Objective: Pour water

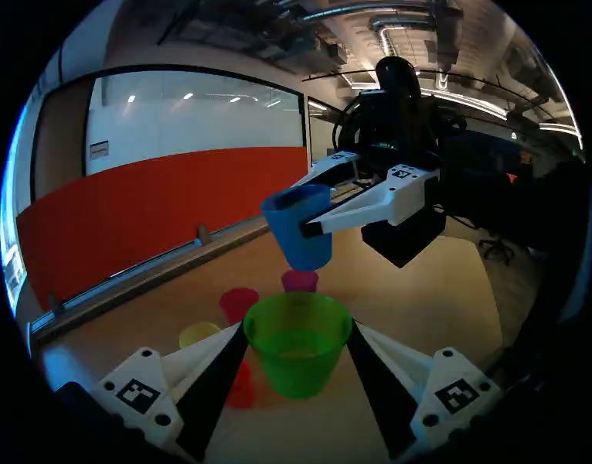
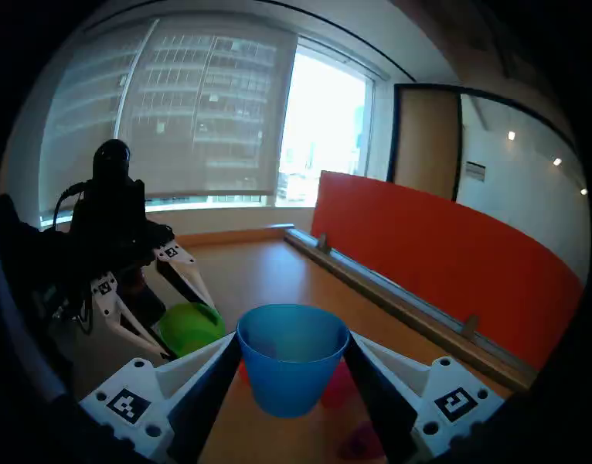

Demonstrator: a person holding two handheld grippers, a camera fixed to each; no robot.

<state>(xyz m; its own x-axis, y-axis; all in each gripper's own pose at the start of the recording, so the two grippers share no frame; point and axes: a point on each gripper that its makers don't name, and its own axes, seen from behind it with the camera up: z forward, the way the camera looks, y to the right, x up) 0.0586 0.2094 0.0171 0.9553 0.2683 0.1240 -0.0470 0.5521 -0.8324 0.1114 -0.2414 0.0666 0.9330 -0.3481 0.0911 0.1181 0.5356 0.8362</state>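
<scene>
Grasps a green plastic cup [image 1: 297, 352] with the left gripper [image 1: 296, 331], both fingers pressing on its sides, mouth upward. Grasps a blue plastic cup [image 2: 292, 371] with the right gripper [image 2: 293, 342] in the same way, clamped between both fingers. In the left gripper view, holds the blue cup ahead of and higher than the green one, apart from it, above the wooden bench [image 1: 420, 301]. Shows on the bench, ahead of the left gripper, a red cup [image 1: 239, 301], a magenta cup [image 1: 299, 280] and a yellow cup [image 1: 197, 334], near each other. Cannot tell if either held cup contains water.
</scene>
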